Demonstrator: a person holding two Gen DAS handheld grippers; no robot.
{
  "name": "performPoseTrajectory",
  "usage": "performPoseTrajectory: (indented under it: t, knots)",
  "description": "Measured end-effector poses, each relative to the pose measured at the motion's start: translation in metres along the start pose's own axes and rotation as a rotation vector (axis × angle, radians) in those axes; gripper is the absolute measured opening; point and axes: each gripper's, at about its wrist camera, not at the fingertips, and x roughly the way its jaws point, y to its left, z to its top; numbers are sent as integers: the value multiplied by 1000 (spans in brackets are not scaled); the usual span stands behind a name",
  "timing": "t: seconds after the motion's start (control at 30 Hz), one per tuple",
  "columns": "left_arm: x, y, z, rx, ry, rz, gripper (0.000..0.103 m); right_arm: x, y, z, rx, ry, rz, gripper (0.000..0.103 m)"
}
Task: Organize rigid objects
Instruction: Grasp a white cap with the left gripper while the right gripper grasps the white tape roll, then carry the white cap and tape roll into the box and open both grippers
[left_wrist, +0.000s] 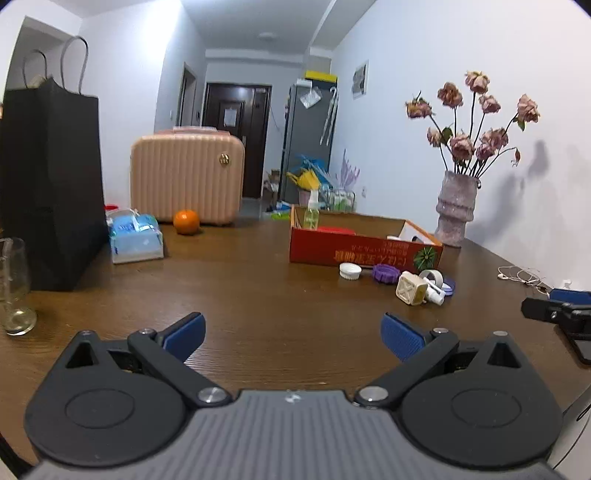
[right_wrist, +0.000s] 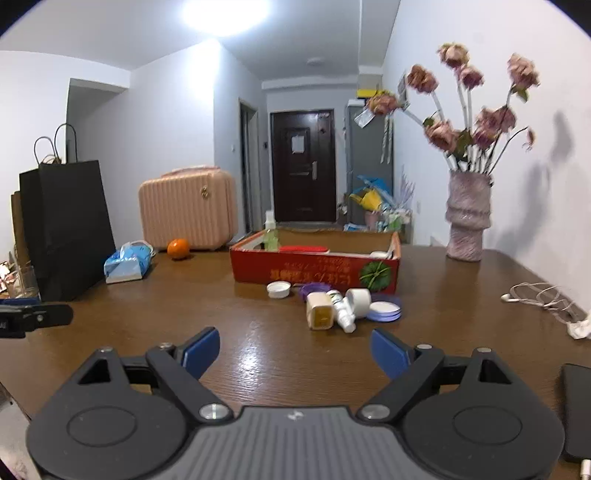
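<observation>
A red cardboard box sits on the brown table and holds a green spray bottle and a red item. In front of it lie small items: a white cap, a purple lid, a beige square jar, a white small bottle and a blue-rimmed lid. My left gripper is open and empty, left of the items. My right gripper is open and empty, just short of them.
A black paper bag, a pink case, an orange and a blue tissue pack stand at the left. A glass is near left. A vase of dried roses and white earphones are at the right.
</observation>
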Motion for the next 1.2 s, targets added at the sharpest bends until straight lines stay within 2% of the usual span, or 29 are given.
performPoseTrajectory:
  t: [0.1, 0.27, 0.5, 0.63, 0.67, 0.77, 0.83, 0.9, 0.93, 0.97, 1.0, 1.07, 1.2]
  knots:
    - [24, -4, 6, 8, 34, -18, 103, 26, -5, 8, -6, 39, 0, 82]
    - [79, -20, 23, 51, 59, -73, 103, 66, -18, 29, 10, 41, 16, 82]
    - [190, -43, 53, 123, 141, -179, 102, 142, -45, 47, 19, 78, -24, 73]
    - [259, -55, 65, 159, 189, -230, 99, 197, -76, 53, 72, 149, -30, 64]
    - [277, -58, 66, 175, 189, -226, 97, 211, -83, 54, 84, 172, -27, 58]
    - [322, -68, 65, 214, 217, -209, 88, 239, -95, 52, 75, 203, -39, 54]
    - [343, -74, 63, 222, 251, -219, 86, 247, -101, 50, 80, 210, -31, 49]
    - [356, -80, 60, 252, 260, -225, 75, 252, -105, 48, 98, 222, 1, 26]
    - [360, -81, 58, 260, 263, -221, 72, 253, -106, 46, 97, 226, 13, 26]
    - [364, -82, 56, 261, 268, -220, 63, 254, -106, 45, 90, 226, 18, 24]
    - [368, -81, 55, 260, 273, -224, 49, 253, -107, 44, 88, 225, 24, 24]
    - [372, -80, 50, 262, 284, -240, 41, 251, -110, 43, 102, 215, 42, 24]
    - [368, -81, 49, 267, 278, -240, 41, 249, -116, 43, 134, 197, 60, 23]
